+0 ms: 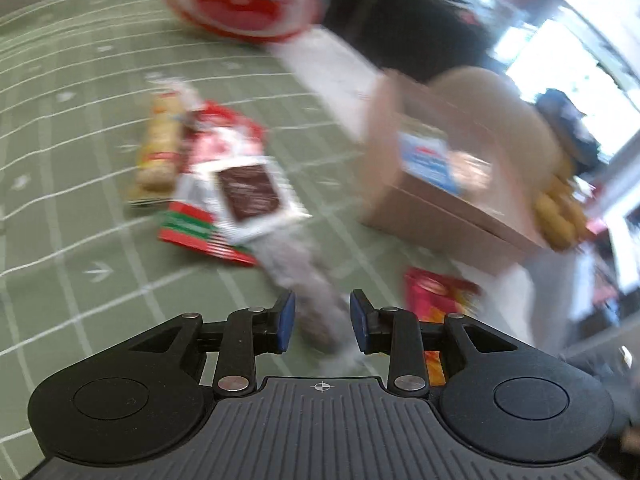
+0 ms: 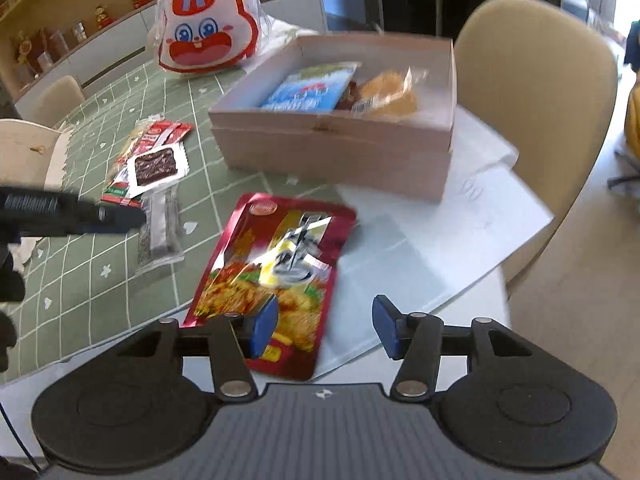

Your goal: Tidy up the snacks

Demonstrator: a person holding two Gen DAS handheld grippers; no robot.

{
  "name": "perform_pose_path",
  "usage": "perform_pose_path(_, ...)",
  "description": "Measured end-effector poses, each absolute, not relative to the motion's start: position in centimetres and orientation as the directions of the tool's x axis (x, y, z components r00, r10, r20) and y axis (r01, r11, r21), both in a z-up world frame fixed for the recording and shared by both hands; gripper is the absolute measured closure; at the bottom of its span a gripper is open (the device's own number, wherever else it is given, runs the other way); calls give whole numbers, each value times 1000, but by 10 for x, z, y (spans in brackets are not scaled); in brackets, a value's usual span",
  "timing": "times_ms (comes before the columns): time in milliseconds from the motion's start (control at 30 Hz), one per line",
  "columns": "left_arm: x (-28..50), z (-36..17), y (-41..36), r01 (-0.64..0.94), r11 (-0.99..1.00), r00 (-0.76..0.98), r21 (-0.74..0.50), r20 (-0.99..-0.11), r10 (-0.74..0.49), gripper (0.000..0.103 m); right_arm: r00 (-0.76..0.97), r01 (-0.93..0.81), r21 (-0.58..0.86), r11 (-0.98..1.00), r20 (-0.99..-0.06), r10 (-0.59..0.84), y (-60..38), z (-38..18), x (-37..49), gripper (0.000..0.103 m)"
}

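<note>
snacks scattered on the bench, box half filled

the bench (image 2: 92,276) wears a matte green cloth with a white grid and small hearts; its near right corner shows pale glossy sheeting. a glossy red foil pouch (image 2: 276,272), flat and rectangular with a printed food picture, lies near the bench edge. to its left lies a slim clear-wrapped bar (image 2: 160,228), crinkled and greyish. beyond that sits a loose heap: a white-bordered square sachet with a dark brown centre (image 2: 156,168) on top of red-and-green flat packets (image 2: 120,194), beside a long transparent sleeve of pale biscuits (image 1: 158,148). a soft white rabbit-face bag (image 2: 206,20) with red trim stands at the far side.

the open wooden box (image 2: 332,148), pale and rectangular, holds a blue-and-white packet (image 2: 308,88) leaning at the left and a clear-wrapped golden pastry (image 2: 388,94) at the right.

the left gripper (image 1: 322,322) has its blue-padded jaws parted to a moderate gap, astride the near end of the clear-wrapped bar; blur hides whether the pads touch it. the right gripper (image 2: 325,330) is released, jaws spread wide, the left pad over the red pouch's lower end, nothing grasped. a tan chair (image 2: 540,80) stands behind the box.
</note>
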State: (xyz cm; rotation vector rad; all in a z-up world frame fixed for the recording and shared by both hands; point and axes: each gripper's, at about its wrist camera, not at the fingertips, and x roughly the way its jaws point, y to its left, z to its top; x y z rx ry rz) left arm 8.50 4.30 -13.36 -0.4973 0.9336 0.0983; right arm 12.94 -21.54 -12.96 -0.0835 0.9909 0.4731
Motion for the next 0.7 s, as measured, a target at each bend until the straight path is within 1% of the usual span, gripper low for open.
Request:
perform_pose_path(33,87,-136,46,-321,878,589,-355,-801,-108,69,450,-411,151,899,-824,344,-214,-132,129,48)
perform_pose_path(67,90,-140,48,-339,873,581,-351,-808,-99,69,455,-401,155,903,-822,343,-215,-133,125,44)
perform_pose_path(167,99,-142,46,-346,874,571,-342,-816,-93,69,464,-391,170,905,-813,353,-212,-135,121,33)
perform_pose_path(300,118,-142,33,-310,901,561,-304,-823,-85,69,482,-422,129,897,-806,343,-205,-138,113,28)
perform_pose_path(500,133,-145,11,-241,948,564,-209,-825,-38,68,532,-464,34,885,-788,309,-192,-146,99,19)
perform_pose_path(567,134,-145,8,-227,954,570,-198,-821,-35,67,547,-469,4,883,-784,294,-188,-149,96,17)
perform_pose_path(700,129,-147,9,-185,964,591,-191,-805,-46,67,551,-464,8,886,-780,296,-187,-149,96,13)
